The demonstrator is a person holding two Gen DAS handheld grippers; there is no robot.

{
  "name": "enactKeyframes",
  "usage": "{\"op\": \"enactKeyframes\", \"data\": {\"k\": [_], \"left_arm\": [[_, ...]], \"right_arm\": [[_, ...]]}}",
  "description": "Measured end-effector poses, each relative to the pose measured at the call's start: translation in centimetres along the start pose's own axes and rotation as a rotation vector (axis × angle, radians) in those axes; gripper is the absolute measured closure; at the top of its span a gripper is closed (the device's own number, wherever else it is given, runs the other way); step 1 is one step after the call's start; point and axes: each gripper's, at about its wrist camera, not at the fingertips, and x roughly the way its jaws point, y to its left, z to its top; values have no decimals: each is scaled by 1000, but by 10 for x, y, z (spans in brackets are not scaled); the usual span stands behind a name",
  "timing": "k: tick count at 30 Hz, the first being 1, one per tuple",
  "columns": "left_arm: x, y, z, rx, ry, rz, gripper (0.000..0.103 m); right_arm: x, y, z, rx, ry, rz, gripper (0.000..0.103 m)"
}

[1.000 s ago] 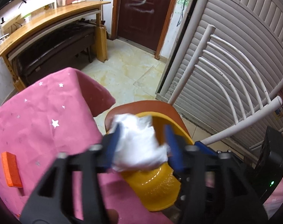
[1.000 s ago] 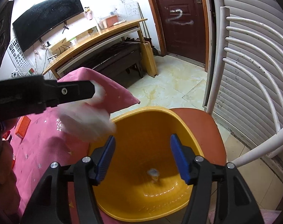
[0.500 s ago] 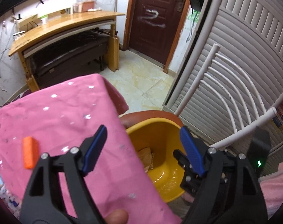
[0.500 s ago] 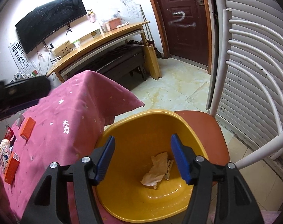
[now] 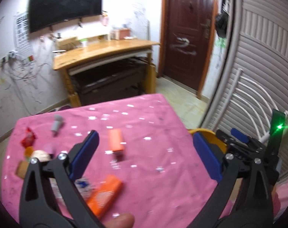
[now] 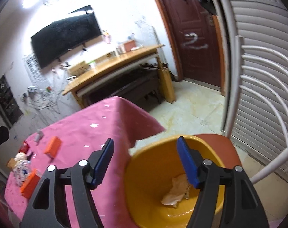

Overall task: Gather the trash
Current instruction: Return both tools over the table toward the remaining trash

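Trash lies scattered on the pink tablecloth [image 5: 153, 129]; we keep the yellow basin [image 6: 144, 174] on the chair seat just beside the table so drops are short, and one crumpled paper [image 6: 175, 193] already sits inside. Our left gripper [image 5: 145, 152] hovers spread and empty above the orange boxes [image 5: 116, 139]; our right gripper [image 6: 145, 161] hangs released over the basin's rim.

Table and basin, side by side

A basin [image 6: 144, 172] is set on a chair seat [image 6: 225, 142] just right of the cloth-covered table [image 6: 113, 125]; crumpled paper [image 6: 174, 193] lies in it. Small boxes [image 5: 116, 139] are scattered on the table; a desk [image 5: 106, 51] stands behind.
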Motion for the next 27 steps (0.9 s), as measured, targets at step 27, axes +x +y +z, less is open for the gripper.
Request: {"op": "enactKeyframes", "data": {"k": [27], "left_arm": [[-41, 186, -75, -55, -28, 108, 7]], "right_arm": [[-3, 199, -58, -456, 199, 400, 16]]}}
